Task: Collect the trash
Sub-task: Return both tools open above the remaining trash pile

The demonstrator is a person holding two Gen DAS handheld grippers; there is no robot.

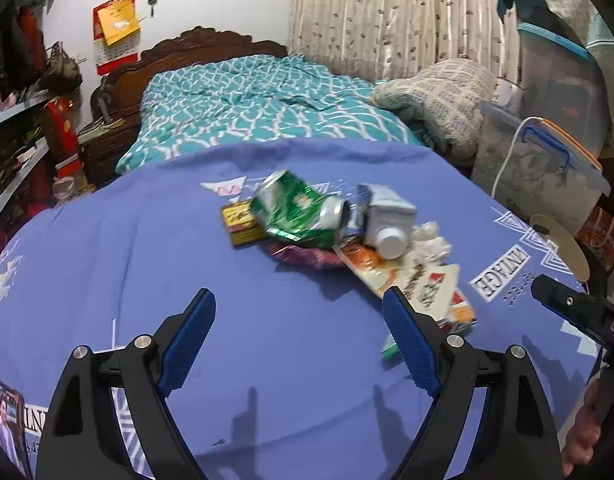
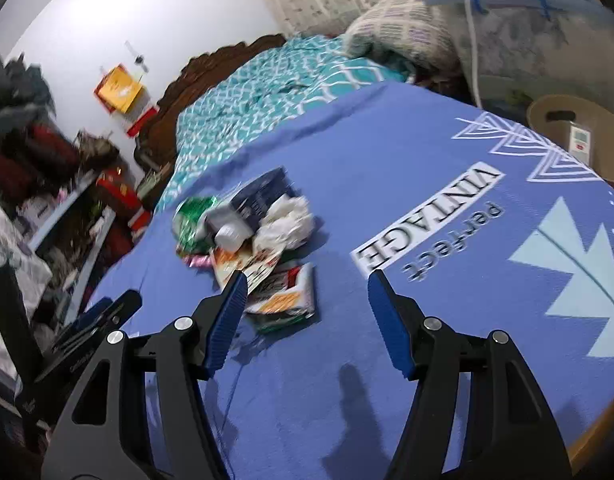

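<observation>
Trash pile [image 1: 339, 232]: crushed green can [image 1: 299, 210], carton, wrappers, mid blue-clothed counter [image 1: 147, 248]. Left gripper [image 1: 299, 338] and right gripper [image 2: 305, 314] both spread wide, empty, hovering near the pile.

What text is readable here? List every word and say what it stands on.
"VINTAGE": white panel printed on the blue cloth.
"perfect": below it on the same cloth, in the right wrist view.
Print on the green can, yellow box, flat wrappers, wall calendar: too blurred or small to read.
</observation>
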